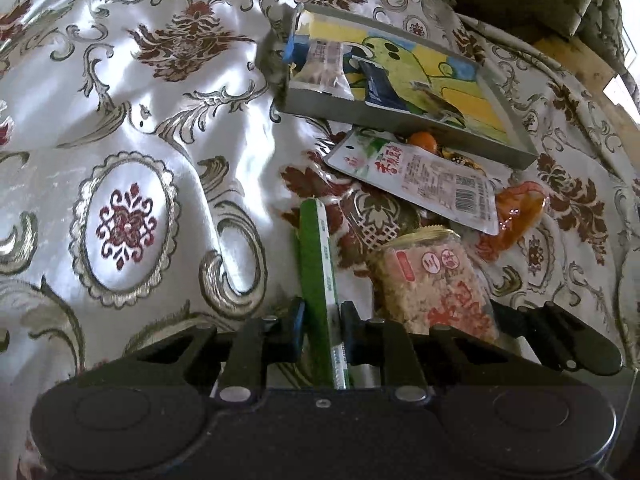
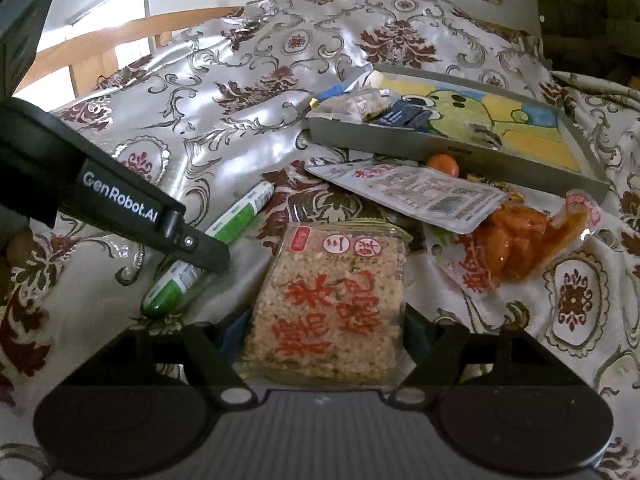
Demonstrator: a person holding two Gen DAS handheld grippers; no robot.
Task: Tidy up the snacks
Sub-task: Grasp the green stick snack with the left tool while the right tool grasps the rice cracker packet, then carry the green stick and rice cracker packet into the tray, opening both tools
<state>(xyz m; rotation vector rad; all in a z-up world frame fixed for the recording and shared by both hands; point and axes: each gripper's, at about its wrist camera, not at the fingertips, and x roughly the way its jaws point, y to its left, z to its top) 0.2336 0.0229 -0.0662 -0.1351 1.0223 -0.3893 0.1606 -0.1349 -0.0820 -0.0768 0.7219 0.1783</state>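
A green-and-white snack stick (image 1: 320,264) lies lengthwise on the patterned cloth, just left of a clear-wrapped square rice crisp cake (image 2: 328,304) with red characters. Beyond them a white flat pouch (image 2: 408,196) overlaps an orange-filled packet (image 2: 516,248). A grey tray (image 2: 440,146) with a green bird picture holds a clear-wrapped bar (image 1: 324,64) and a dark blue packet (image 1: 380,84)

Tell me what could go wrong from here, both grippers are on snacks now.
The left gripper pinches the green stick pack near one end, so it could pivot or slip. The right gripper straddles the rice cracker pack; squeezing may crumble it. The grippers sit close and might collide when lifting.
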